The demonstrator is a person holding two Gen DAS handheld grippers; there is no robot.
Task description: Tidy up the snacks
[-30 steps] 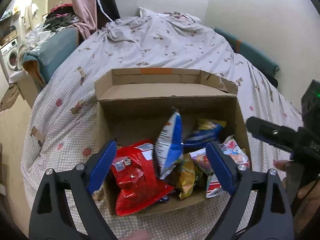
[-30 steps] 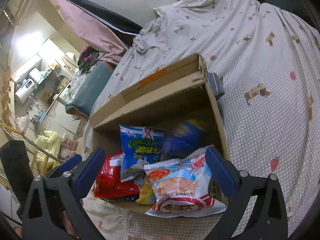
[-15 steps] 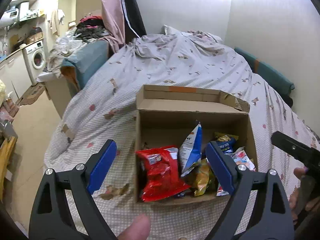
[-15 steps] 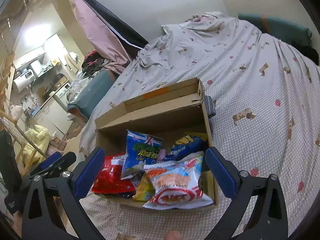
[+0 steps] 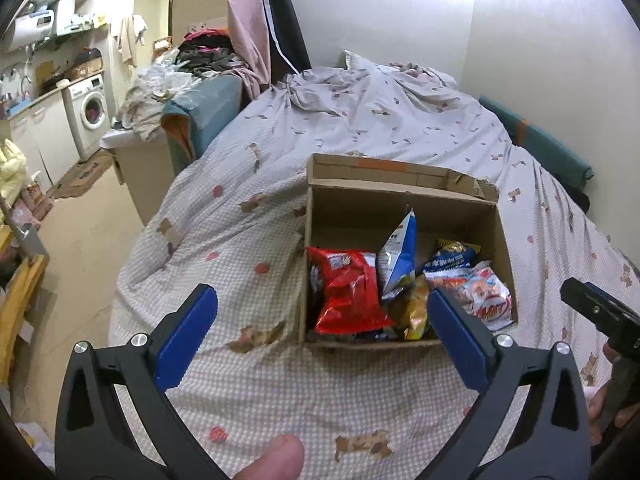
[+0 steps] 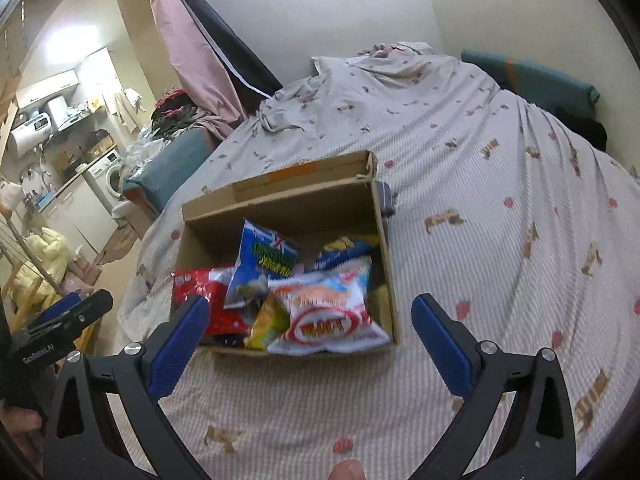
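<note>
An open cardboard box (image 5: 400, 196) sits on the bed with several snack bags inside: a red bag (image 5: 348, 288), an upright blue-white bag (image 5: 400, 252), a yellow bag (image 5: 416, 308), a blue-yellow bag (image 5: 452, 258) and a white shrimp-chip bag (image 5: 480, 296). My left gripper (image 5: 319, 294) hovers in front of the box, its jaws opening with nothing between them. In the right wrist view the same box (image 6: 280, 200) holds the shrimp-chip bag (image 6: 328, 312) on top. My right gripper (image 6: 310, 303) hangs open before it, holding nothing.
A patterned quilt (image 5: 360, 128) covers the bed. Left of it lie bare floor (image 5: 80, 248), a clothes pile (image 5: 200, 52) and a washing machine (image 5: 90, 108). A teal cushion (image 5: 552, 152) lines the right wall. A thumb (image 5: 276, 456) shows at the bottom edge.
Both grippers have drawn back and risen from the box, which now looks smaller and farther away. The snack bags have not moved. The left jaws stand slightly wider.
</note>
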